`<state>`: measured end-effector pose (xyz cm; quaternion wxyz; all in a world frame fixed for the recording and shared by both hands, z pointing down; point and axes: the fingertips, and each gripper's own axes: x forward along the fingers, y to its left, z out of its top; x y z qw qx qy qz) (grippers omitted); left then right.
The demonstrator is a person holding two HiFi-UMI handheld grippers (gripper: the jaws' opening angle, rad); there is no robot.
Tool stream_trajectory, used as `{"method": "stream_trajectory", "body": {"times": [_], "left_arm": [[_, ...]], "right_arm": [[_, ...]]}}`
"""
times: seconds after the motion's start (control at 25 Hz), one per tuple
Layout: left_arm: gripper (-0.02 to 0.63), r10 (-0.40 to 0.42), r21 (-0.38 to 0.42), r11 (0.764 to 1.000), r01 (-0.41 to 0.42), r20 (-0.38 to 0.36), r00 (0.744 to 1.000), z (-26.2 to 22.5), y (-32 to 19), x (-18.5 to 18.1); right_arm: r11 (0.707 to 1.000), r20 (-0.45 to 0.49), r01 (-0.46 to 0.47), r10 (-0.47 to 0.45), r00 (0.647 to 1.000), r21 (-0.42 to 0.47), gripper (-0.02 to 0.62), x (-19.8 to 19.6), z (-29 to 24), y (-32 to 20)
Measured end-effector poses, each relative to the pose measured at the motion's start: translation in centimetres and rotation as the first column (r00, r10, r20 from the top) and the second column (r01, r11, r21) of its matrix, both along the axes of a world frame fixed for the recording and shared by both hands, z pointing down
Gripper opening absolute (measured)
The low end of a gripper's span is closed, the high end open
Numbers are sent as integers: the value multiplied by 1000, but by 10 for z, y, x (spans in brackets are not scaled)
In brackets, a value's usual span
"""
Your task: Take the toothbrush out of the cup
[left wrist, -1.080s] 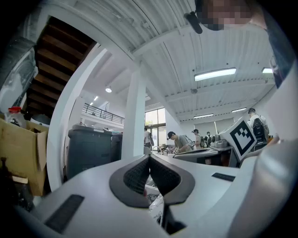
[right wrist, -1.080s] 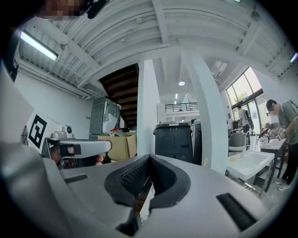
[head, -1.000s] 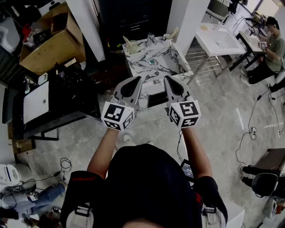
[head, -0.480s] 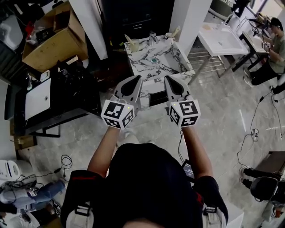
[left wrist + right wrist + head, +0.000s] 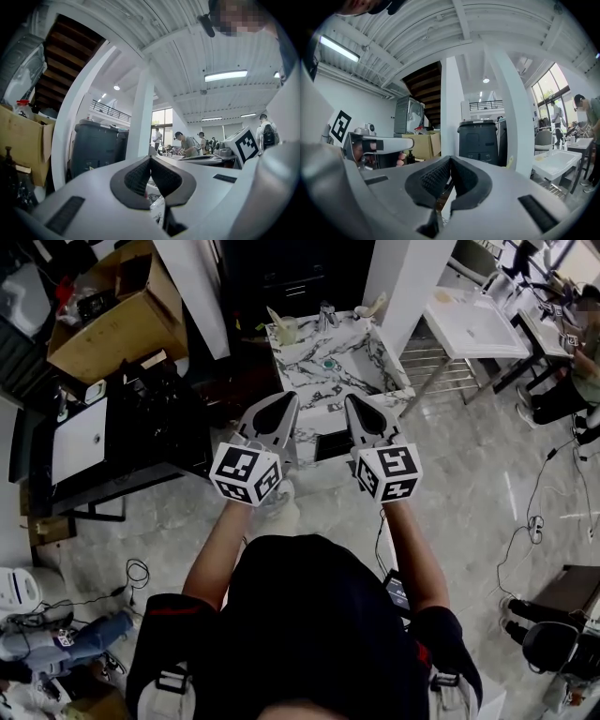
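A small marble-patterned washstand (image 5: 349, 345) stands ahead of me in the head view. At its back left is a pale cup (image 5: 285, 331) with a toothbrush (image 5: 274, 317) leaning out of it. A second cup (image 5: 365, 313) sits at the back right, beside the faucet (image 5: 326, 315). My left gripper (image 5: 287, 401) and right gripper (image 5: 352, 401) are held side by side, level, short of the stand's near edge. Both are shut with nothing in them. In the left gripper view (image 5: 150, 158) and the right gripper view (image 5: 450, 159) the ribbed pads meet with nothing between.
A cardboard box (image 5: 112, 315) and a black cabinet (image 5: 141, 437) stand to the left, with a white pillar (image 5: 197, 292) behind. A white basin (image 5: 473, 320) and a metal rack (image 5: 431, 362) are to the right. A seated person (image 5: 577, 371) is at far right. Cables lie across the floor.
The washstand has slid slightly up the head view and a shoe has come forward below the left gripper. Both grippers stay shut and level.
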<state>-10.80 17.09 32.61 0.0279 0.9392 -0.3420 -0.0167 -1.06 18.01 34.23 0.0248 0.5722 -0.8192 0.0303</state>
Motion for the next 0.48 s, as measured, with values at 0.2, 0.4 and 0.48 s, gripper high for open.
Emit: {"method": "stream_trajectory", "body": {"times": [0.2, 0.4, 0.48], "left_arm": [[11, -7, -13, 1000, 7, -5, 1000, 3, -20, 2], [11, -9, -20, 1000, 9, -11, 1000, 3, -47, 4], [11, -9, -25, 1000, 8, -13, 1000, 5, -60, 4]], "right_arm": [[1000, -5, 10, -10, 1000, -8, 34, 2, 3, -19], [1000, 1, 10, -10, 1000, -15, 34, 5, 4, -47], [1000, 0, 12, -12, 1000, -19, 34, 5, 6, -58]]}}
